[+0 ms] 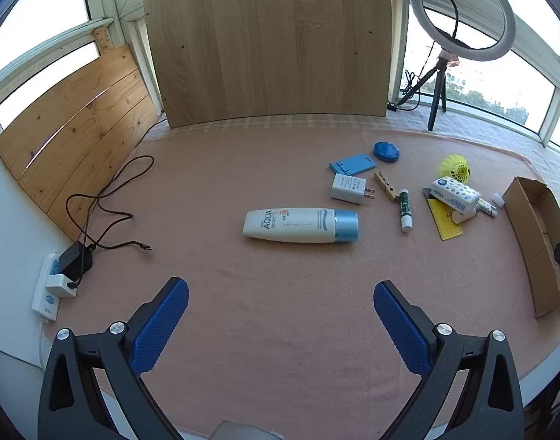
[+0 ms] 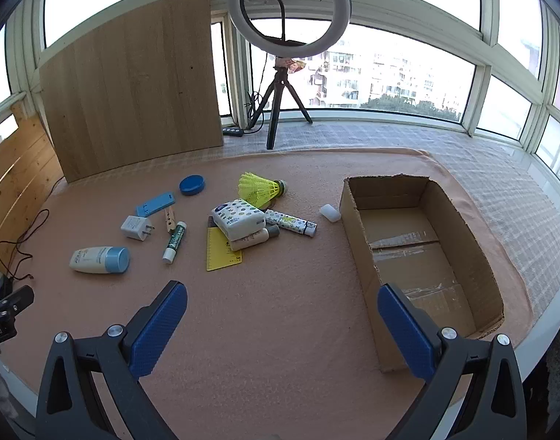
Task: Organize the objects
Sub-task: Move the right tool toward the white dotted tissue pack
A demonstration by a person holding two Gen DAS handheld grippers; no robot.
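A white lotion bottle with a blue cap (image 1: 300,225) (image 2: 100,259) lies on its side on the pink cloth, ahead of my left gripper (image 1: 280,293), which is open and holds nothing. Small items are scattered to its right: a white charger plug (image 1: 349,188) (image 2: 135,227), a blue stand (image 1: 351,164), a blue round lid (image 1: 386,151) (image 2: 192,184), a clothespin (image 1: 386,185), a green glue stick (image 1: 405,209) (image 2: 174,241), a tissue pack (image 2: 239,218), a yellow ruler (image 2: 223,248) and a yellow shuttlecock (image 2: 260,186). An open cardboard box (image 2: 474,242) (image 1: 520,216) stands at the right. My right gripper (image 2: 282,295) is open beside it.
A ring light on a tripod (image 2: 289,11) stands at the window behind the cloth. A wooden board (image 1: 265,44) leans against the back. A power strip with a black adapter and loose cable (image 1: 74,260) lies at the left edge. A small white cap (image 2: 330,212) rests by the box.
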